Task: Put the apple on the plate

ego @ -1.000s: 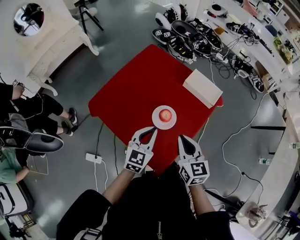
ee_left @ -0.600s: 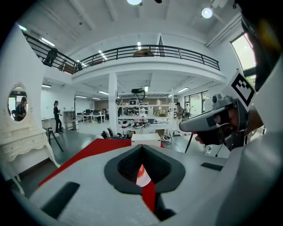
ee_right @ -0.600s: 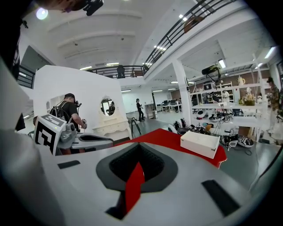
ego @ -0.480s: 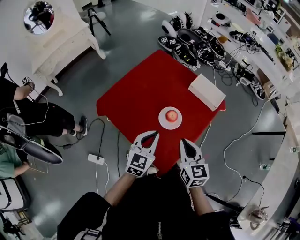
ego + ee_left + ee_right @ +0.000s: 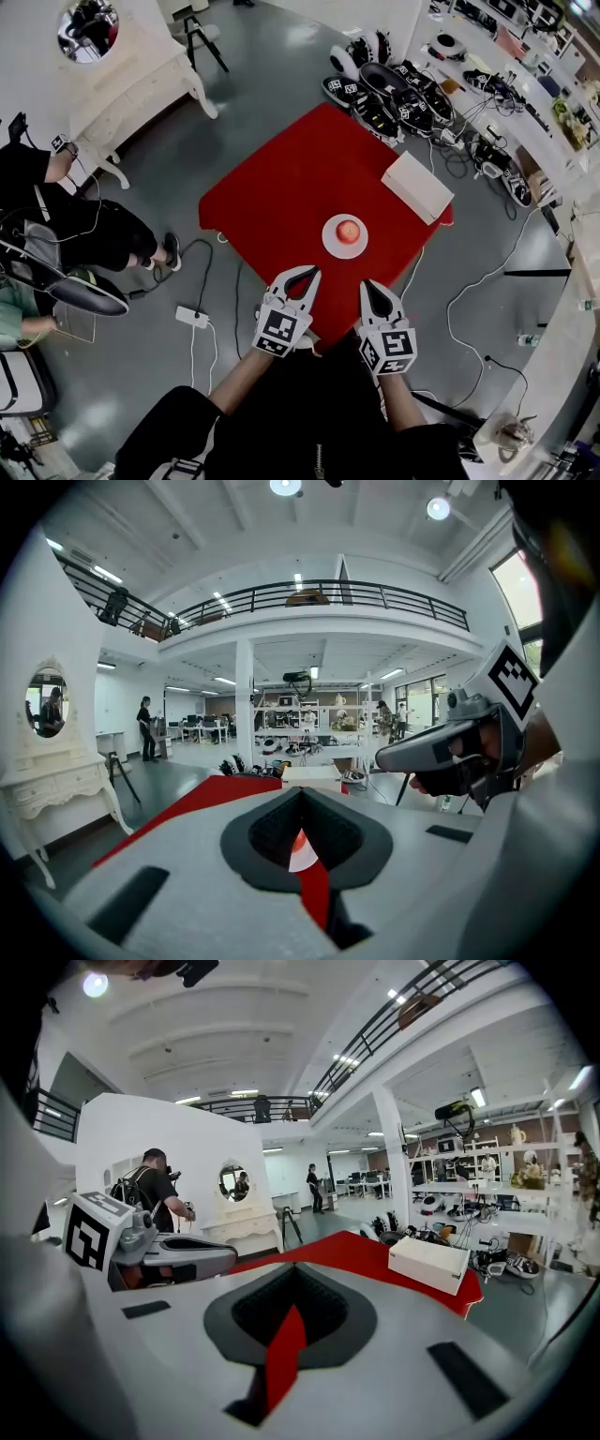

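Note:
A red apple (image 5: 348, 231) rests on a small white plate (image 5: 332, 243) near the front right part of the red table (image 5: 281, 192). My left gripper (image 5: 314, 272) hovers over the table's near edge, short of the plate and to its left, jaws shut and empty. My right gripper (image 5: 366, 283) is beside it, just below the plate, also shut and empty. In the left gripper view, a sliver of the plate (image 5: 302, 858) shows through the slit between the jaws, and the right gripper (image 5: 394, 758) is on the right. The right gripper view shows the left gripper (image 5: 230, 1258) on its left.
A white box (image 5: 417, 186) lies on the table's right corner. Shoes and gear (image 5: 389, 94) crowd the floor beyond the table. A power strip (image 5: 190, 316) and cables lie on the floor at the left. Seated people (image 5: 56, 216) and a white dresser (image 5: 122, 84) are further left.
Both grippers have drawn back from the plate toward the table's near edge, so the gap to the apple has grown. The apple and plate have not moved on the table.

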